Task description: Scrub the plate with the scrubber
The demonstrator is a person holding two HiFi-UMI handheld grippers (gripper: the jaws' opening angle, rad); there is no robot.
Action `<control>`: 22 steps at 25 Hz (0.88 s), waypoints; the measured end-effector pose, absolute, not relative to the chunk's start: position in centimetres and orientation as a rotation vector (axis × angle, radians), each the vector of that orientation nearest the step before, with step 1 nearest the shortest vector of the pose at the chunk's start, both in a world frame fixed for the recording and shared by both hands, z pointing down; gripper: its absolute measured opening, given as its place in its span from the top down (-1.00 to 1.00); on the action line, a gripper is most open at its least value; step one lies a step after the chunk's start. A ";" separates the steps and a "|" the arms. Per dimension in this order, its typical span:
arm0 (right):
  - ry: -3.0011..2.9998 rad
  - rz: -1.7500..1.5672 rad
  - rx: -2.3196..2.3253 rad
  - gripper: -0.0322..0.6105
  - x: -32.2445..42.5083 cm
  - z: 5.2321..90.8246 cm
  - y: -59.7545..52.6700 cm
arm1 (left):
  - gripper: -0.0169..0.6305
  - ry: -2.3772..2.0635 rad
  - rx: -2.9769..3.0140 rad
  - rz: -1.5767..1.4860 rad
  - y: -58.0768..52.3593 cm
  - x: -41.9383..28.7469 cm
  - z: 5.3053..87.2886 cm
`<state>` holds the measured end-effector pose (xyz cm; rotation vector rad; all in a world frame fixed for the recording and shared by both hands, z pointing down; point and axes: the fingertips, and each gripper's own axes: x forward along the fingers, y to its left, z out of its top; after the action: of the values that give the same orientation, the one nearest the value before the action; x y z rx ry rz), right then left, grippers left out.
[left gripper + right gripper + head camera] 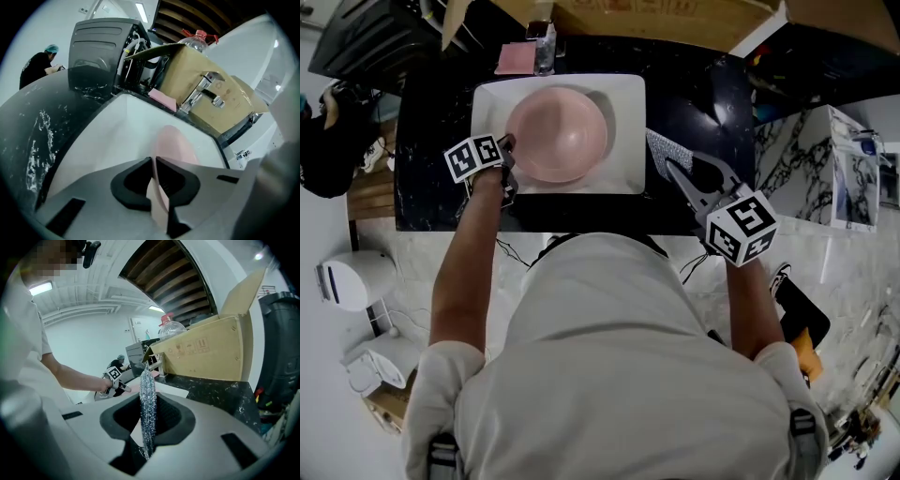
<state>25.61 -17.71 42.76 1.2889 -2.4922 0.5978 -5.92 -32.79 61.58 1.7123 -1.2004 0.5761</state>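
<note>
i see the pink plate [558,134] lying in the white sink [623,89], set into the dark counter [703,94] at my 12 o'clock. my left hand-held gripper [508,147] is at the plate's 9 o'clock edge. in the left gripper view its jaws are clenched on the thin pink rim, which runs up between the dark pads [176,180], so it is grasping the plate [173,143].

my right hand-held gripper [672,169] sits off the sink's 4 o'clock corner, above the counter and apart from the plate. the right gripper view shows it grasping the scrubber [147,399], a silvery mesh strip pinched upright between the pads, with its top sticking out beyond the jaws. in the head view the scrubber [664,148] shows as a speckled grey patch just beside the sink's right wall.

behind the sink at 12 o'clock stand a clear bottle [545,47] and a flat pink pad [516,58]. at 1 o'clock is an open cardboard box [675,19]. a chrome tap [204,91] stands at the back of the basin in front of it.
</note>
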 end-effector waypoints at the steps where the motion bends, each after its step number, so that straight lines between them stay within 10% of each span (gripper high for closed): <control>1: -2.489 0.604 1.286 0.66 25.9 43.0 -17.8 | 0.87 -1.208 1.699 0.592 -33.0 -6.0 62.3; 22: -2.456 0.716 1.211 0.66 27.3 47.5 -18.6 | 0.68 -1.309 1.597 0.884 -34.8 -8.6 69.1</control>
<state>27.30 -18.57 47.53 1.2110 -2.4561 0.7161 -8.57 -34.78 69.07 1.5967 -1.3095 0.8837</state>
